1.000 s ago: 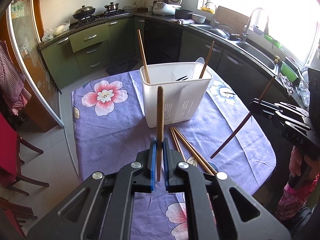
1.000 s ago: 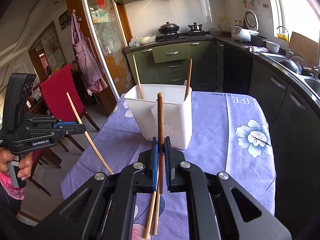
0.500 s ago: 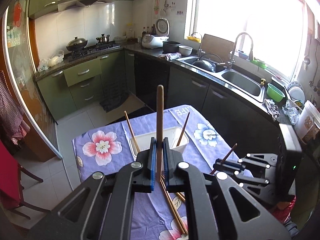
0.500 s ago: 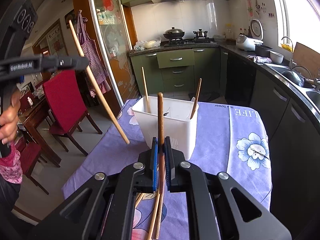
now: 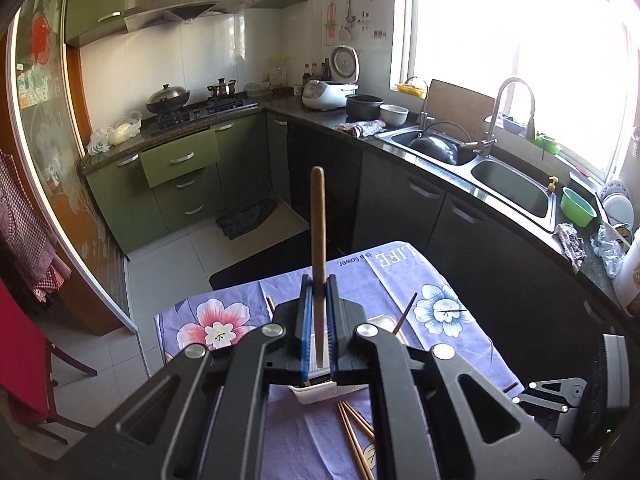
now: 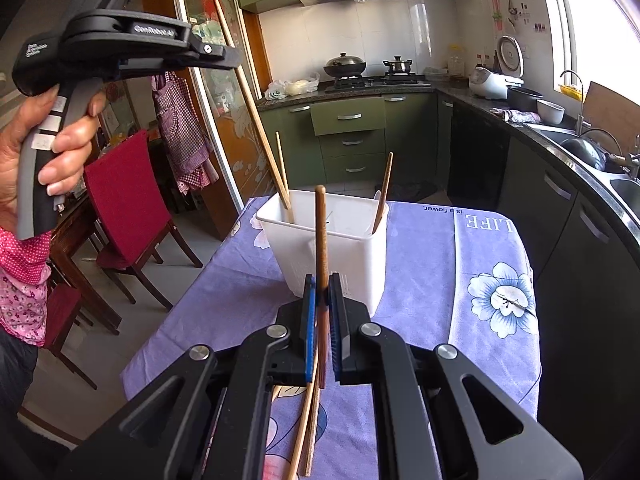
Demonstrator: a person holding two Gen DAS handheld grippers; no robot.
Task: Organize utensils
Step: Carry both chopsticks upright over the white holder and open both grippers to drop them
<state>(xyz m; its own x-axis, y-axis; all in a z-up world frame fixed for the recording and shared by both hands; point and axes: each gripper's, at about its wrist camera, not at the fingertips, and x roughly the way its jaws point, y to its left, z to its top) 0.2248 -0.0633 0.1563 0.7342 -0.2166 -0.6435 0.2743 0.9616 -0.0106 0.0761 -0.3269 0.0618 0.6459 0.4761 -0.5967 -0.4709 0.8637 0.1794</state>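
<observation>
Both claws are black with blue pads (image 5: 306, 332) and silver screws; the left hand (image 6: 48, 136) wears a pink dotted sleeve.

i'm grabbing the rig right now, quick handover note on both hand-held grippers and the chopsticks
Left hand-held gripper: shut on a chopstick, raised over the white utensil holder, lower tip at its rim.
Right hand-held gripper: shut on a darker chopstick, held upright short of the holder.
Done: two chopsticks stand in the holder.
Left: drop both held sticks in, then collect the loose chopsticks lying on the purple tablecloth.
</observation>
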